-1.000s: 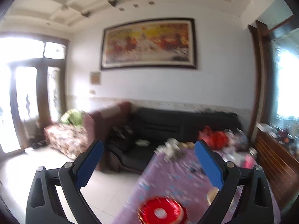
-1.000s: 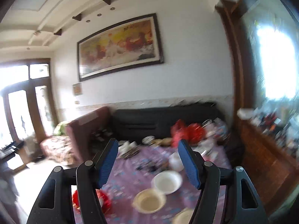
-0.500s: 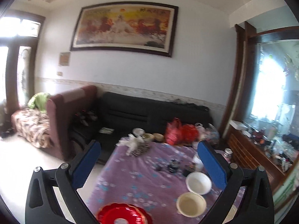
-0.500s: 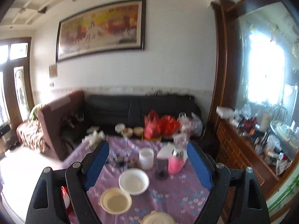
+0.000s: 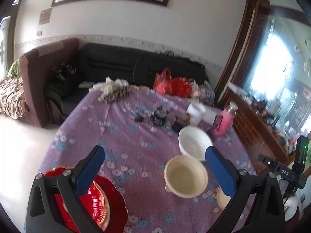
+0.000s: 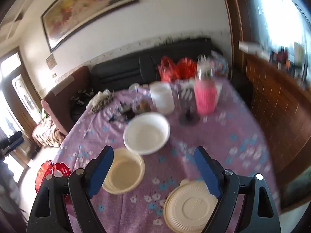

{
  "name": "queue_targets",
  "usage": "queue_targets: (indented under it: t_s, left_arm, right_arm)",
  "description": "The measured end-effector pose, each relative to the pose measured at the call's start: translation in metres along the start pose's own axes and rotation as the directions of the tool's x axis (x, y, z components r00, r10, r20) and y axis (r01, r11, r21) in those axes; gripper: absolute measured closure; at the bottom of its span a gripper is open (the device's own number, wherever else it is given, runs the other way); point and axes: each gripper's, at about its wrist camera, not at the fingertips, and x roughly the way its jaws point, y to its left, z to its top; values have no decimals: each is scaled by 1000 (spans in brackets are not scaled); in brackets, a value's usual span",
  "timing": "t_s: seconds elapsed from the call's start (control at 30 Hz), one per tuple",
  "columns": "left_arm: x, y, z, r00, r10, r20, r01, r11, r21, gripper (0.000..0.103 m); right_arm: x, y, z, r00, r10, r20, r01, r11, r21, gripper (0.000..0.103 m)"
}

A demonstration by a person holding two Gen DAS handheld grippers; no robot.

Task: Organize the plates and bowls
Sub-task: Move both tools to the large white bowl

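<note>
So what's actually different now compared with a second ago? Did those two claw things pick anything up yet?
Nothing picked up yet. Both cameras tipped down from the wall painting toward the table, so the dishes fill more of the view. The left gripper and right gripper are open and empty. The white bowl, cream bowl, cream plate and red plate sit where they were on the purple tablecloth.

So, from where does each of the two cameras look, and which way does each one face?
Left wrist: sits on the left gripper, looks down across the purple table; own open blue fingers show, near the red plate.
Right wrist: sits on the right gripper, looks down at the cream lid; own open fingers show.
Shared: white bowl, cream bowl, pink bottle, black sofa.
</note>
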Motion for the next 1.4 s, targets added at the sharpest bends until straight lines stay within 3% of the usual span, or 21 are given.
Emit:
queue_targets:
  t_s: [0.2,0.47,0.8,1.0,1.27,1.4]
  left_arm:
    - [73,-28,-35,984,-55,-171,53,998,-20,0]
    - [154,-38,-72,947,31,-320,-46,998,-38,0]
    - [190,-20,-90,923,73,-377,-107,992,-71,0]
    - [202,-13,-93,920,57,-388,-96,992,-82,1]
    - [212,-13,-96,913,41,-407,-75,995,-68,11]
    - [210,-8,-94,915,20,-403,-69,992,-109,11]
  right_arm:
    - [59,-23,-32,987,111,-112,-95,986,140,16]
    - [116,-4,-57,959,195,-205,-155,969,194,17]
    - [143,13,-68,960,167,-225,-132,977,167,17]
    - [154,14,-70,958,151,-243,-112,979,170,17]
    - [162,17,-69,959,130,-251,-95,984,148,18]
    - [163,12,-67,960,133,-245,-94,982,166,18]
